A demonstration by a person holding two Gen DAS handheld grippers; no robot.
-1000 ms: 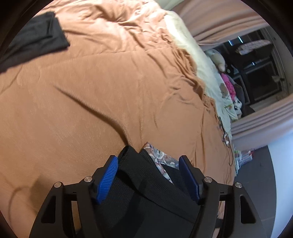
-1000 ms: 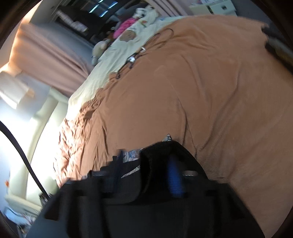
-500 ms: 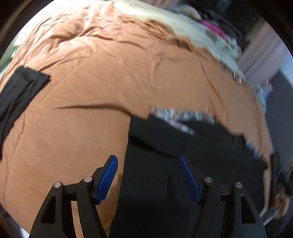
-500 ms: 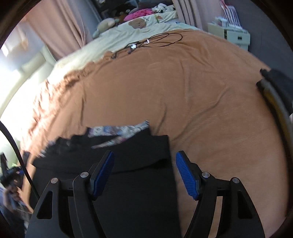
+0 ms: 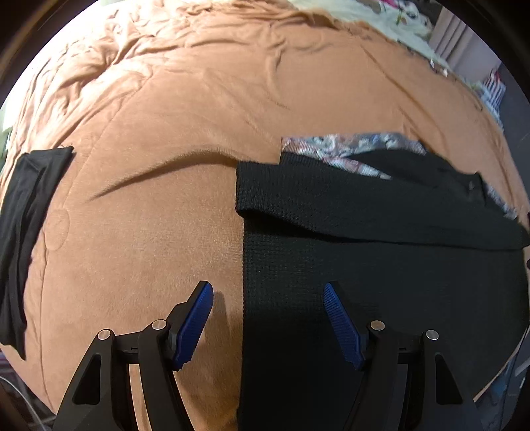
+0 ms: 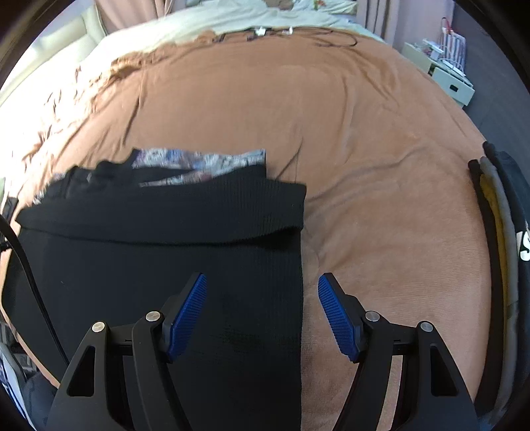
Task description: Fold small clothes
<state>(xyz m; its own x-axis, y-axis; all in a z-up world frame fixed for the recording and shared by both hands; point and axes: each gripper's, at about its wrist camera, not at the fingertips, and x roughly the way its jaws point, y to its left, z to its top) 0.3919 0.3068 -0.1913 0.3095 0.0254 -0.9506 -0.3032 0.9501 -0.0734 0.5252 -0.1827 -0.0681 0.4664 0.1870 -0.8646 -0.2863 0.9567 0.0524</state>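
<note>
A black ribbed garment [image 5: 381, 265] [image 6: 159, 265] lies flat on the brown bedspread, its far edge folded back toward me as a band [image 5: 331, 202] [image 6: 185, 212]. A patterned grey fabric [image 5: 341, 149] [image 6: 205, 162] peeks out beyond the band. My left gripper [image 5: 268, 318] hangs open above the garment's left edge with nothing between its fingers. Over the garment's right edge, my right gripper [image 6: 261, 311] also stands open and holds nothing.
The brown bedspread [image 5: 198, 99] [image 6: 364, 132] spreads wide beyond the garment. A folded black cloth [image 5: 29, 212] lies at the far left. Stacked folded clothes [image 6: 500, 232] sit at the right edge. Cables [image 6: 298, 33] and a pale sheet [image 6: 232, 13] lie at the far side.
Both grippers held the black garment bunched one second ago. They opened, the garment dropped flat with its edge folded over, and both grippers have drawn back toward me.
</note>
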